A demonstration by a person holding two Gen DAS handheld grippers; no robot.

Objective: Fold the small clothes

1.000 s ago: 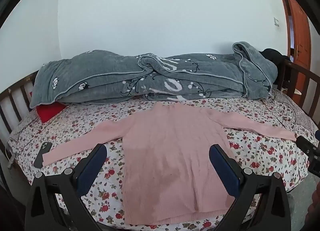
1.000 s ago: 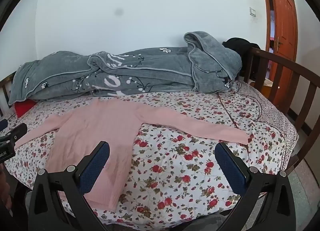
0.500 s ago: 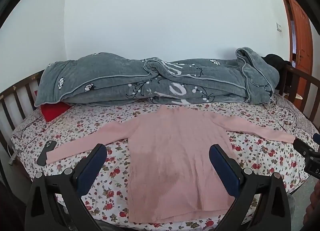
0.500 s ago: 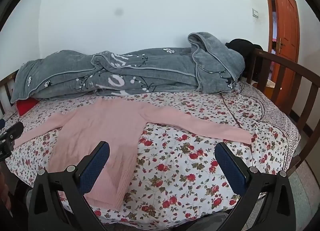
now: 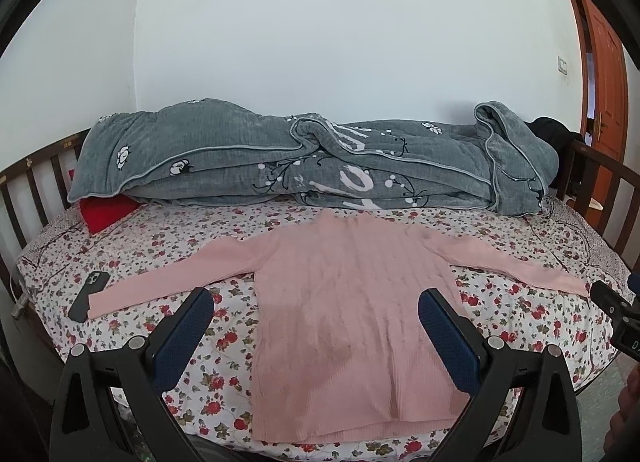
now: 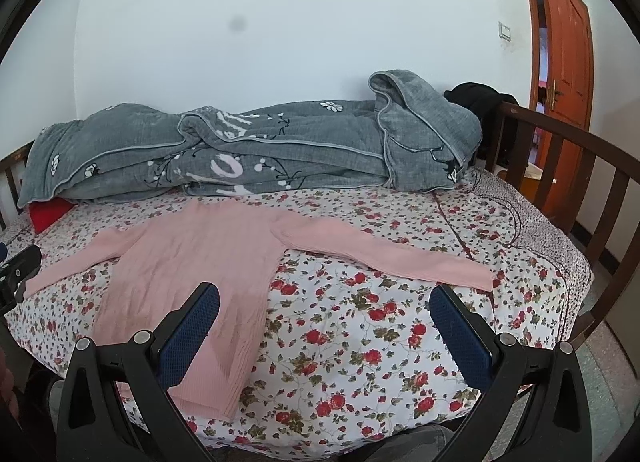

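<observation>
Pink ribbed knit sweater (image 5: 344, 314) lies flat mid-frame on floral-sheeted bed (image 5: 520, 310); left tool (image 5: 316, 314) and right tool (image 6: 326, 310) gape wide, empty.

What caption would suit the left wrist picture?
Open left gripper hovers over a pink sweater spread flat, sleeves out, on a floral bedsheet.

Both wrist views face the bed (image 5: 132, 254) from its foot.

you face a bed (image 5: 168, 229) with a floral sheet and dark wooden rails (image 6: 568, 165). a grey quilt (image 5: 312, 165) lies along the plain white wall (image 5: 320, 41). an orange door (image 6: 568, 45) stands at right.
</observation>
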